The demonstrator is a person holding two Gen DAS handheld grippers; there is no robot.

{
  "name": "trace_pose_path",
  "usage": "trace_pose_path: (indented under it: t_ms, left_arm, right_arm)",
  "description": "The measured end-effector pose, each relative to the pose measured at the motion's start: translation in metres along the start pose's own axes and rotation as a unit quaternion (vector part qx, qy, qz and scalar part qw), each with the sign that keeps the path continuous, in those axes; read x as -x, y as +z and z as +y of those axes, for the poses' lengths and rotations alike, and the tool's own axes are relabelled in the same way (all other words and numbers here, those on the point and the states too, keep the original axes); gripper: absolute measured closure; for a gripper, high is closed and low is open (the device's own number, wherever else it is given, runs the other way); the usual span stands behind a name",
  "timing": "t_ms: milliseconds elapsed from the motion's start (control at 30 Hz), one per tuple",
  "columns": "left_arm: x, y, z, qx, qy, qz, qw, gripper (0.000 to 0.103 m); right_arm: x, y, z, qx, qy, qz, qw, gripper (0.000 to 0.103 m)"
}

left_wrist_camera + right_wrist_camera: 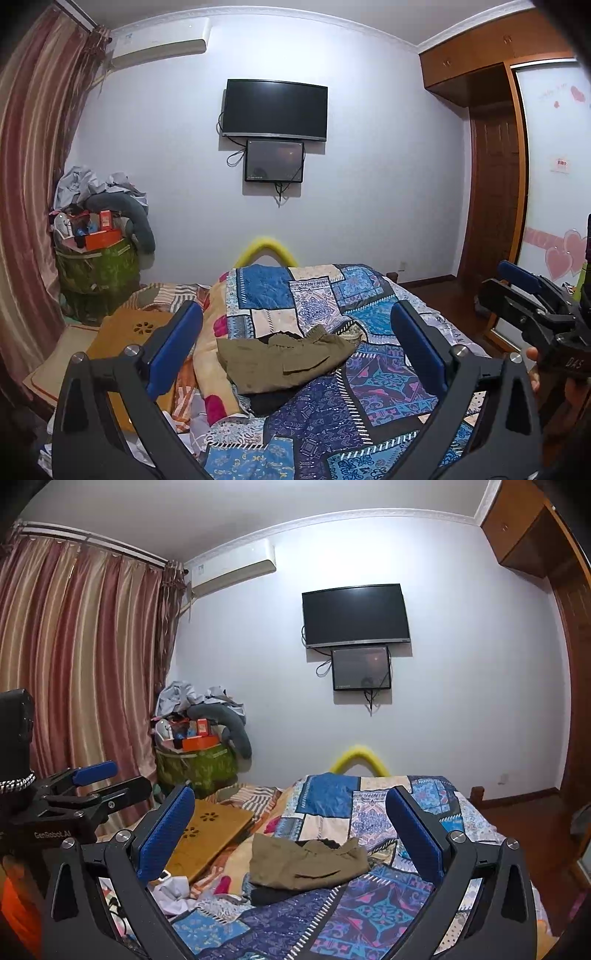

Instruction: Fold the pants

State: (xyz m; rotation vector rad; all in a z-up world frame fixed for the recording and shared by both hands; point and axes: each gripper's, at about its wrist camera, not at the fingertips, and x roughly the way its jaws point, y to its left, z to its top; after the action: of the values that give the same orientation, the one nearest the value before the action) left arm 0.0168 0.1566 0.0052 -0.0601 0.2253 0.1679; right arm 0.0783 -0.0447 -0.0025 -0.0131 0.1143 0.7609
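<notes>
Both the left claw (295, 325) and right claw (291, 812) hang spread and empty above the bed (369, 398), where the olive pants (284, 358) lie folded into a compact bundle, seemingly finished.

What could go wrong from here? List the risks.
1. The pants lie crumpled on a lumpy quilt, so the tongs may pinch quilt fabric along with them.
2. Dark cloth sticks out under the pants and could come up too.

open quilt (317, 919) lies before the pants (306, 864); a wooden board (207, 834) crowds their left.
</notes>
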Motion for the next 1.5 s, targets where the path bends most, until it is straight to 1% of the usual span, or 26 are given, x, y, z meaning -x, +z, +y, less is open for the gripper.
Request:
trace_pose_path:
  t_ms: [733,1500]
  left_arm:
    - [0.0004,-0.0042,0.0012,0.000,-0.003,0.002,1.0000,0.000]
    - [-0.0078,-0.0019,-0.0003,0.005,-0.017,0.018,0.9997,0.000]
  right_arm:
    - [0.0051,0.0021,-0.0021,-0.008,-0.015,0.004,1.000,0.000]
    - [0.0088,0.0030,-0.0038,-0.014,-0.020,0.002,1.000,0.000]
